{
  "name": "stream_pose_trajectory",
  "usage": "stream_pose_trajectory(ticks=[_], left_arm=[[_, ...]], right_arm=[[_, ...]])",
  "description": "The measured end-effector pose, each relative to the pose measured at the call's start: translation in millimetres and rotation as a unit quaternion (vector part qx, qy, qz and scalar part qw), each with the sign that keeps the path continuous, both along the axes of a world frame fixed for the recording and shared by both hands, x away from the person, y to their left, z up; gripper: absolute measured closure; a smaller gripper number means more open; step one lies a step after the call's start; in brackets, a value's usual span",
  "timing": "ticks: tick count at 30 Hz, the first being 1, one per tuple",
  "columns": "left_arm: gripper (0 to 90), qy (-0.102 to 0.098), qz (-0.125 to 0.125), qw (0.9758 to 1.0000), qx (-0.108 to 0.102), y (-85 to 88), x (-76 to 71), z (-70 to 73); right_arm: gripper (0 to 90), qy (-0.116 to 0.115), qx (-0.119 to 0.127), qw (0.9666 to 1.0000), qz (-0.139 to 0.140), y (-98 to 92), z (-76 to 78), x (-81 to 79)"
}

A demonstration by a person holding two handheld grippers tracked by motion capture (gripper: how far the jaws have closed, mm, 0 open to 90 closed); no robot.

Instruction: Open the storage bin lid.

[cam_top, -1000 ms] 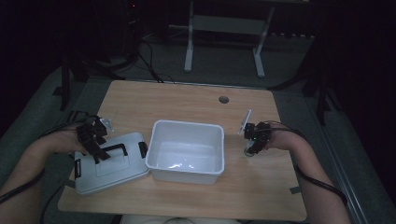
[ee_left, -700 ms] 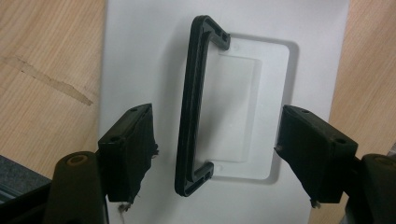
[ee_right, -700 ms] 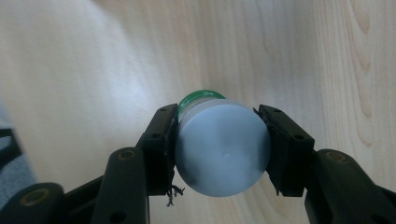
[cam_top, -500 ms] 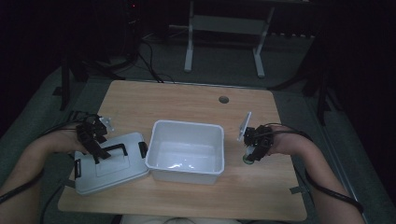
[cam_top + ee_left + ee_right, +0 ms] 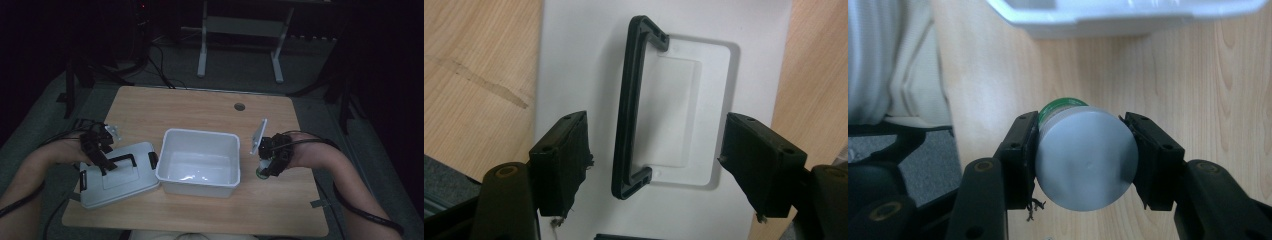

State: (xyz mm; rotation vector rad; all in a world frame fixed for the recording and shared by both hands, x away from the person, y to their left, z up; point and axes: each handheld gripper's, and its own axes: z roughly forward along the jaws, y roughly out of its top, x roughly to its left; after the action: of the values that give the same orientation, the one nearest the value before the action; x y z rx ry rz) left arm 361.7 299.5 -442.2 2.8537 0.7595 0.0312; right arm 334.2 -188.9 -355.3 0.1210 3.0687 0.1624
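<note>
Grey-bottomed and green-capped, a small round jar (image 5: pixel 1087 159) sits clamped between the jaws of the right gripper (image 5: pixel 270 161), held clear of the wooden table (image 5: pixel 200 107) at about three o'clock from the white bin (image 5: pixel 199 186). Both pads press on the jar's curved side, so the grip is narrow; if the hand tilts or swings fast toward the bin, the smooth wall could roll or slide out of the jaws and drop onto the table or off its near edge. Clipping the bin's right rim on the way over is the other risk, since the jar hangs just beside that rim and, as far as I can judge, not far above it.

The bin stands open and looks empty; only a glint shows on its floor. Its grey lid (image 5: pixel 117 177) lies flat on the table at nine o'clock from the bin, touching or nearly touching the bin's left wall. The left gripper (image 5: pixel 654 165) hovers over that lid with jaws apart, straddling the black handle (image 5: pixel 630 107) without pressing it.
</note>
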Motion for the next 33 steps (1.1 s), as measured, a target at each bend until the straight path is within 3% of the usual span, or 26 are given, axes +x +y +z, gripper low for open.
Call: stream_pose_trajectory(ticks=[16, 33], left_arm=[[27.5, 0.001, 0.002, 1.0, -0.003, 1.1, -1.6, -1.6], [27.5, 0.006, 0.001, 1.0, -0.002, 2.8, -1.6, -6.7]], right_arm=[[49.8, -0.008, 0.029, 0.998, 0.056, 50.4, 26.7, -11.0], [49.8, -0.014, 0.034, 0.9967, 0.072, 86.9, 15.3, 3.3]])
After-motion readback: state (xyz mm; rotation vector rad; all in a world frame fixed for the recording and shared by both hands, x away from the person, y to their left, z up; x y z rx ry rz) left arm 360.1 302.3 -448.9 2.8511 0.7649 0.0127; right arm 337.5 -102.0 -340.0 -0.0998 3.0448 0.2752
